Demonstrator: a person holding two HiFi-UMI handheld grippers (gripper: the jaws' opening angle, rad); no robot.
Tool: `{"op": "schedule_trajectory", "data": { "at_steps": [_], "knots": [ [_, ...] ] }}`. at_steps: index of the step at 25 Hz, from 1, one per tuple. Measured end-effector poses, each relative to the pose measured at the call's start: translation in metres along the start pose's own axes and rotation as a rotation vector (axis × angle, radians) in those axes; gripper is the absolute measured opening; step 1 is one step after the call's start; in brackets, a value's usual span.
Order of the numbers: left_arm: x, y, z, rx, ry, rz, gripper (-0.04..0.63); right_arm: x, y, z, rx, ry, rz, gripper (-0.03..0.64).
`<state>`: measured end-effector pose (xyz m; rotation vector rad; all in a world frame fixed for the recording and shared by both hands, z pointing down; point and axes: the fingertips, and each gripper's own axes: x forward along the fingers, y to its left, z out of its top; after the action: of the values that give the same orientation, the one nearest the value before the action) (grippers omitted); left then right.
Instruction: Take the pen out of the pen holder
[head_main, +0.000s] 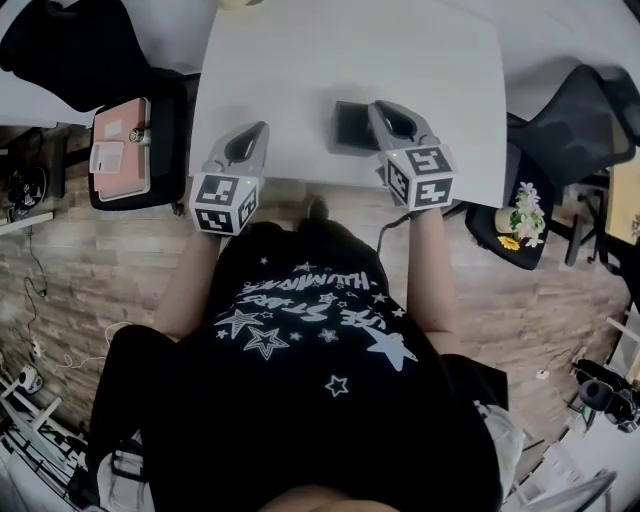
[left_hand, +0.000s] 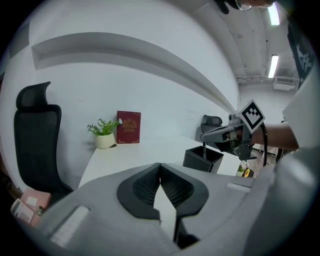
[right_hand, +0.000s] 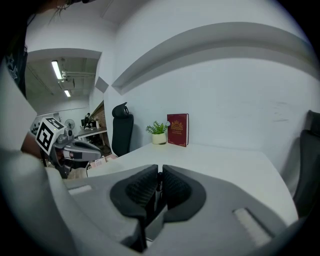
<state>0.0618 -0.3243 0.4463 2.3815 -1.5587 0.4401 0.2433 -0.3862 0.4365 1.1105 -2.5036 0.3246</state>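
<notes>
Right fingers (right_hand: 141, 189) pinch the pen (right_hand: 158, 186) inside the pen holder (left_hand: 200, 160).

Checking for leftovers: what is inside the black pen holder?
One thin dark pen rises from the pen holder, pinched by the right gripper. Its walls hide anything lower inside.

The right tongs (head_main: 385, 112) hide most of the pen (left_hand: 204, 151) and half the pen holder (head_main: 350, 128)

Black star-printed T-shirt (head_main: 300, 340); grey left claw (left_hand: 160, 167) and right claw (right_hand: 160, 174), black ribbed pads (left_hand: 144, 187), black-and-white marker cubes (head_main: 225, 203).
</notes>
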Motion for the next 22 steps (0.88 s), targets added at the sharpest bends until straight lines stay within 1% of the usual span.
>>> {"op": "schedule_trajectory", "data": {
  "at_steps": [5,9,12,15,22],
  "knots": [
    [-0.001,0.012,0.004,0.018,-0.02,-0.078,0.011,-0.016,0.002,0.018,0.04,-0.05,-0.098,0.029],
    [-0.005,0.02,0.004,0.034,-0.026,-0.157,0.011,-0.029,0.011,0.031,0.056,-0.073,-0.193,0.029],
    [-0.012,0.024,0.006,0.051,-0.04,-0.213,0.011,-0.044,0.018,0.042,0.069,-0.108,-0.275,0.029],
    [-0.023,0.031,0.006,0.054,-0.053,-0.26,0.011,-0.058,0.027,0.057,0.069,-0.153,-0.356,0.03],
    [-0.057,0.044,-0.001,0.09,-0.065,-0.389,0.011,-0.091,0.057,0.096,0.031,-0.233,-0.514,0.029]
  ]
}}
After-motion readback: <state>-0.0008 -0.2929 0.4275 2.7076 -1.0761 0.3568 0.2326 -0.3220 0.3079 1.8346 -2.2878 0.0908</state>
